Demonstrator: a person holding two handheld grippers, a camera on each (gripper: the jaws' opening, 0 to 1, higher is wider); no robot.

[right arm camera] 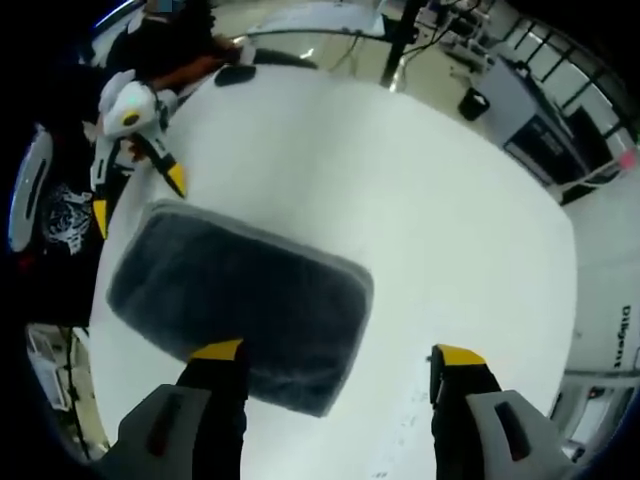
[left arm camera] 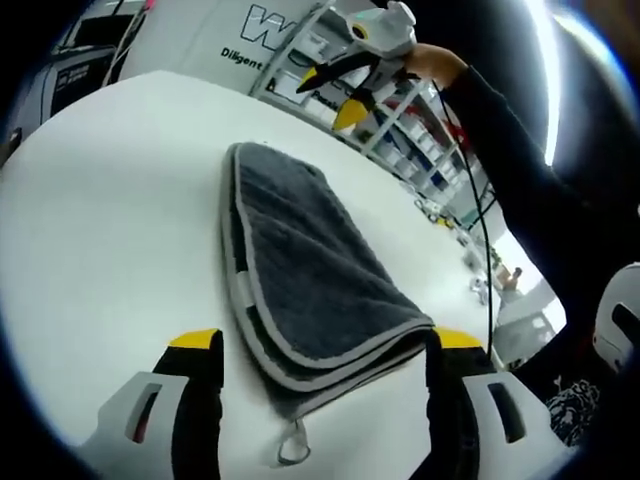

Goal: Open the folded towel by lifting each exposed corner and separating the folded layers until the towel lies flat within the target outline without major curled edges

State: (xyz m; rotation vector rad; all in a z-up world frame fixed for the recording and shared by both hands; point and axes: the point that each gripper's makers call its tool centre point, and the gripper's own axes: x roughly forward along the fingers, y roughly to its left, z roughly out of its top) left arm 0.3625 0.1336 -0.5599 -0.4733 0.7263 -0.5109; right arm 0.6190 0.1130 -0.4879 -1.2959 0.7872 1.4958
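Towel folded on table

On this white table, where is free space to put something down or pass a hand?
In the right gripper view, the table is bare beyond the folded towel, out to the far edge. It is crowded where the left gripper hovers beside one towel end.

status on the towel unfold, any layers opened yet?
Done: nothing; the grey towel lies folded, its layers stacked, on the white table. In hand: both grippers are open and empty, the left gripper straddling the hem-loop end, the right gripper above the far end. Left: all corner lifts and flattening.
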